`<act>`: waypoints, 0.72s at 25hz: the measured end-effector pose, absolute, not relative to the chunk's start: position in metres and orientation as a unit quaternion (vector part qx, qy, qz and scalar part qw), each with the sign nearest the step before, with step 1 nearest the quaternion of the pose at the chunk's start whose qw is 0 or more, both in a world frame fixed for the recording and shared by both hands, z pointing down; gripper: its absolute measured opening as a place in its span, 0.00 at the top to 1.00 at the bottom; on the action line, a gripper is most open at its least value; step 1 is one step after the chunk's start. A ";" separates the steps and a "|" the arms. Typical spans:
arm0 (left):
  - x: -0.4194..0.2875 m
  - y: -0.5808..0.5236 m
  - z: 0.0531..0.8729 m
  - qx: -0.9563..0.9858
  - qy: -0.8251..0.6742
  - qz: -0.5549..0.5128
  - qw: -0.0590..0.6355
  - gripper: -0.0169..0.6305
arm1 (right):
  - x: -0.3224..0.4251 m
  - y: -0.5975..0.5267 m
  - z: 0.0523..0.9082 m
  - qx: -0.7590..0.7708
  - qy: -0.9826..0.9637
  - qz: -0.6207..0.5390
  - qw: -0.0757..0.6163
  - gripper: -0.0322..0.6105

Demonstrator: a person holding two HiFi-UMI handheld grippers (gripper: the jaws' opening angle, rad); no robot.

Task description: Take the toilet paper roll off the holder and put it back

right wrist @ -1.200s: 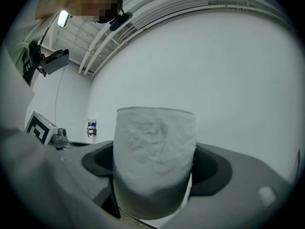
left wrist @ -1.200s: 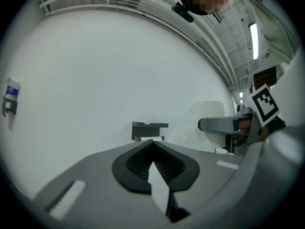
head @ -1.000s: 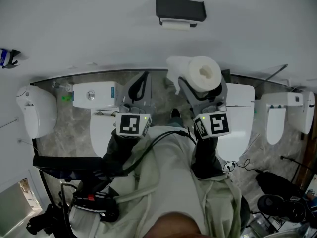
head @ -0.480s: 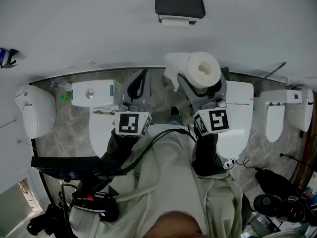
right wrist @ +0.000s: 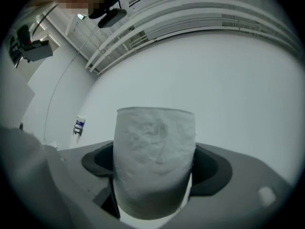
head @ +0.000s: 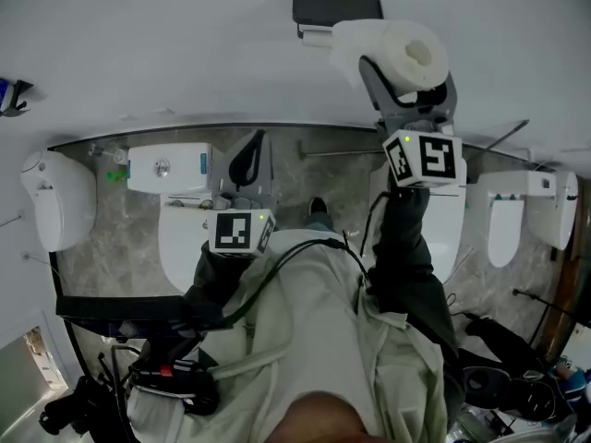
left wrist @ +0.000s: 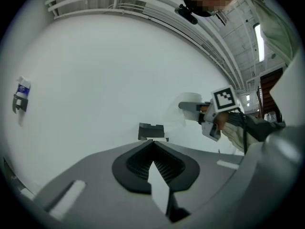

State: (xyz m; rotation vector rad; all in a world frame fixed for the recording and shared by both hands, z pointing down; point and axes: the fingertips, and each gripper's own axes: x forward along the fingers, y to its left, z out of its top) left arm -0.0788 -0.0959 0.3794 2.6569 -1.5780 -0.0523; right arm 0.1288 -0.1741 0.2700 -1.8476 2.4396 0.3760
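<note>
A black wall holder (head: 337,9) hangs high on the white wall, with a white strip under it; it also shows small in the left gripper view, as the holder (left wrist: 151,131). The white toilet paper roll (head: 406,52) is up in the air just right of the holder, a loose sheet trailing toward it. My right gripper (head: 407,70) is shut on the roll, which fills the right gripper view as the roll (right wrist: 155,159) between the jaws of the right gripper (right wrist: 153,175). My left gripper (head: 250,160) stays low, shut and holding nothing (left wrist: 152,146).
Below stand white toilets: one toilet (head: 180,238) at the left with its tank (head: 169,168), another toilet (head: 448,224) at the right, and more fixtures (head: 57,201) at the sides. A small blue-labelled item (head: 11,98) hangs on the wall. Cables and gear (head: 166,377) lie lower left.
My right gripper has lifted the roll up and to the right, from near floor-line height to beside the holder. The left gripper has hardly moved.
</note>
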 end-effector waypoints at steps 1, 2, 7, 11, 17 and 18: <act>-0.081 -0.094 0.380 0.858 -0.514 -0.016 0.026 0.96 | 0.132 -0.190 0.262 -0.600 0.789 0.128 0.027 0.25; -0.083 -0.093 0.380 0.856 -0.517 -0.015 0.027 0.96 | 0.134 -0.207 0.255 -0.601 0.788 0.132 0.024 0.25; -0.093 -0.088 0.380 0.847 -0.530 -0.017 0.024 0.96 | 0.136 -0.280 0.251 -0.612 0.779 0.133 0.011 0.25; -0.100 -0.087 0.380 0.840 -0.543 -0.010 0.018 0.96 | 0.133 -0.318 0.281 -0.612 0.779 0.126 -0.053 0.25; -0.105 -0.086 0.383 0.829 -0.559 -0.004 0.021 0.96 | 0.138 -0.330 0.300 -0.610 0.789 0.073 0.015 0.25; -0.105 -0.087 0.383 0.828 -0.561 -0.004 0.020 0.96 | 0.139 -0.328 0.300 -0.612 0.787 0.079 0.013 0.25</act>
